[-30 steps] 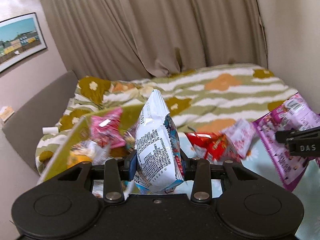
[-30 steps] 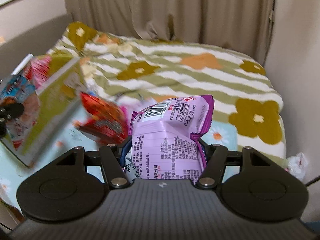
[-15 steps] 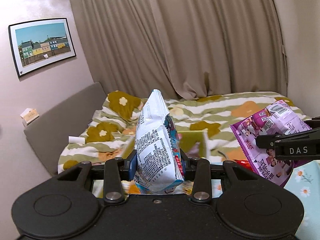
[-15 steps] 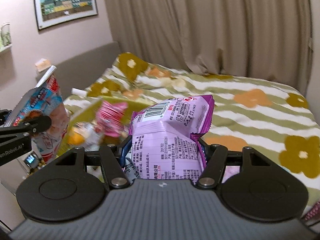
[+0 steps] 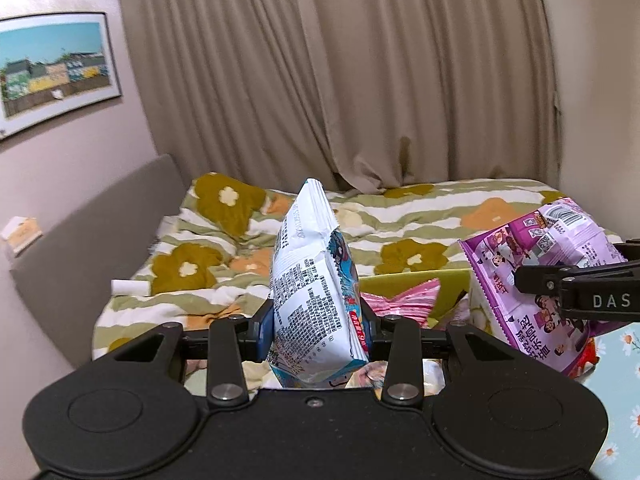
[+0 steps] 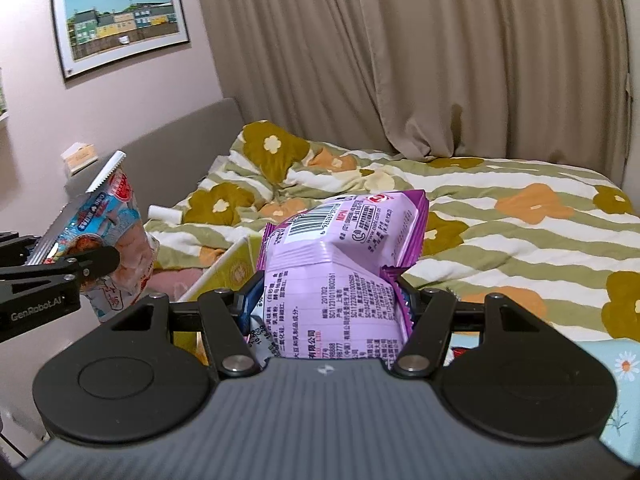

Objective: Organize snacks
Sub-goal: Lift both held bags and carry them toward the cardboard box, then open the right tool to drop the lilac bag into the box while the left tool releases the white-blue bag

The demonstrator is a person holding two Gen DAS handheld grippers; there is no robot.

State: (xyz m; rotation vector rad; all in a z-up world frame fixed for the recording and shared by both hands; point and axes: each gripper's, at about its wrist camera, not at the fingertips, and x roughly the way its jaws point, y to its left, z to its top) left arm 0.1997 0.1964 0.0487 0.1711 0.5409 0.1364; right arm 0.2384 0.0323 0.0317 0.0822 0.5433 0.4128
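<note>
My left gripper [image 5: 318, 328] is shut on a white and blue snack bag [image 5: 312, 280], which stands upright between its pads. The right wrist view shows that same bag [image 6: 112, 232] at the left, with the left gripper's tip [image 6: 106, 258] clamped across it. My right gripper [image 6: 324, 304] is shut on a puffy purple snack bag [image 6: 344, 272]. In the left wrist view that purple bag [image 5: 536, 264] hangs at the right. A yellow-green box [image 5: 412, 278] holding a pink packet [image 5: 400, 300] lies just beyond both grippers.
A bed with a green-striped floral quilt [image 6: 500, 232] fills the space ahead, with a grey headboard [image 5: 100, 240] at the left and beige curtains [image 5: 360, 80] behind. A small white roll [image 6: 164, 214] lies on the quilt. A light blue daisy cloth [image 5: 616, 368] shows at the lower right.
Both grippers rose and swung left with their bags still held. The loose snack pile dropped out of view and the headboard wall with the picture came in.
</note>
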